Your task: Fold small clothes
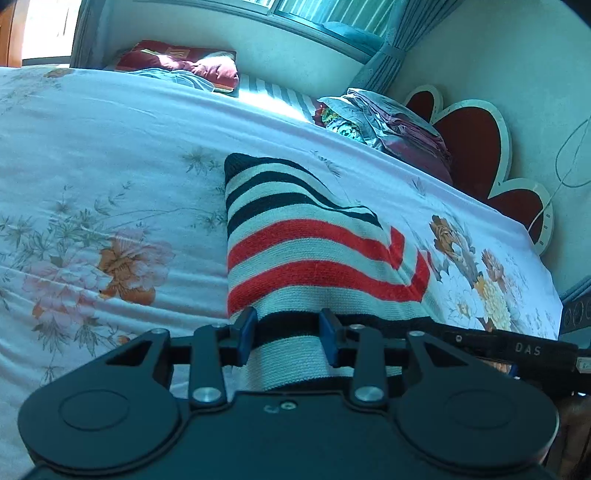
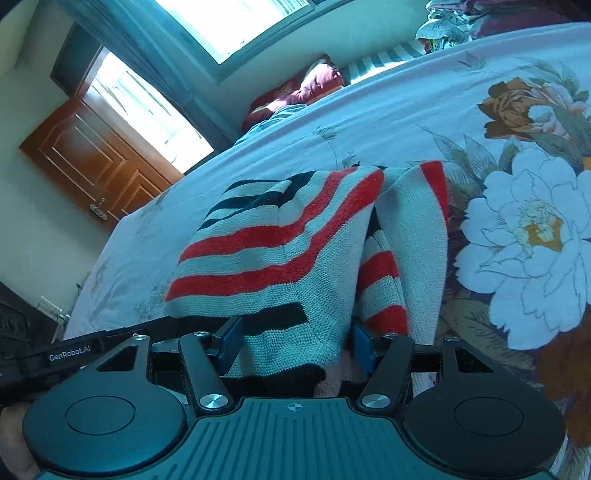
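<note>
My left claw [image 1: 290,334] sits at 6 o'clock in its own view. Its two blue fingers [image 1: 245,334] stand apart, and the near edge of the striped knit sweater [image 1: 314,251] lies between them. The fingers look spread wider than a pinch. I cannot tell if they press the cloth.

The sweater lies on the flowery bed sheet [image 1: 92,166]. It runs from my left claw up to about 12 o'clock. It has black stripes at the far end, red stripes in the middle, and a black band right by my fingers. One side is folded over, so the red stripes bend at 3 o'clock.

My right claw [image 2: 293,345] is at 6 o'clock in its view too. Its blue fingers [image 2: 229,343] are also spread, and the sweater [image 2: 280,251] edge sits between them. Again I cannot tell if they hold it tight. A folded flap of the sweater stands up at about 2 o'clock from this claw.

Past the sweater, at 11 o'clock in the left view, is a dark red pillow [image 1: 184,62]. At 1 o'clock is a pile of folded clothes [image 1: 388,122], just in front of the red headboard [image 1: 472,147] with its round, petal-like edge. In the right view a brown wooden door [image 2: 99,162] is at 9 o'clock, and a bright window [image 2: 236,22] is at 12 o'clock.
</note>
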Tool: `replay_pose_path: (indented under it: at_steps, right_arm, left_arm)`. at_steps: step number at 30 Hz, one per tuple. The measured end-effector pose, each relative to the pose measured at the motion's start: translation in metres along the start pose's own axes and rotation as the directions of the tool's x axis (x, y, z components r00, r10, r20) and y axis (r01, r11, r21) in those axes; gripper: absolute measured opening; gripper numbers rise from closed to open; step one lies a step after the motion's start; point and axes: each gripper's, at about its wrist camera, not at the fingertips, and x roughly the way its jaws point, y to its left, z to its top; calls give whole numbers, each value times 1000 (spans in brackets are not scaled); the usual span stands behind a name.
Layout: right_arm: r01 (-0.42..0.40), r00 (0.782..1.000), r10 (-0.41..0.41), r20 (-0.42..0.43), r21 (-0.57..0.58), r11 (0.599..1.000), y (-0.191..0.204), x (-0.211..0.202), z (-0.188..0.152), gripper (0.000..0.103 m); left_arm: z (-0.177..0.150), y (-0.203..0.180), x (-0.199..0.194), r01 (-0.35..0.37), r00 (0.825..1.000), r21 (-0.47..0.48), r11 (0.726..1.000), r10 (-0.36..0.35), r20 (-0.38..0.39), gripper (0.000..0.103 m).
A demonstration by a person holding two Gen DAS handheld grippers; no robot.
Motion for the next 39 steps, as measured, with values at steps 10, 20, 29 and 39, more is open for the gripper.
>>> replay_pose_path:
  at_steps: [10,20,29,39]
  right_arm:
    - [179,964,-106,243,-303,936,50,-46,-12,19]
    - [219,960,-191,204,-129,967,5,-38,-6,26]
    - [211,972,-217,85,78,974,-34,1,58,26]
    - [334,939,-323,120,-78,939,-36,2,31,12]
  left_arm:
    - [-4,-36,9,9,998,181,983,-19,58,36]
    - [26,-57,10,-43,999,390,920,40,17,34]
    - [57,-38,60,-20,997,335,942,45,-66,33]
    - [44,-73,84,-33,994,498,867,82,-78,34]
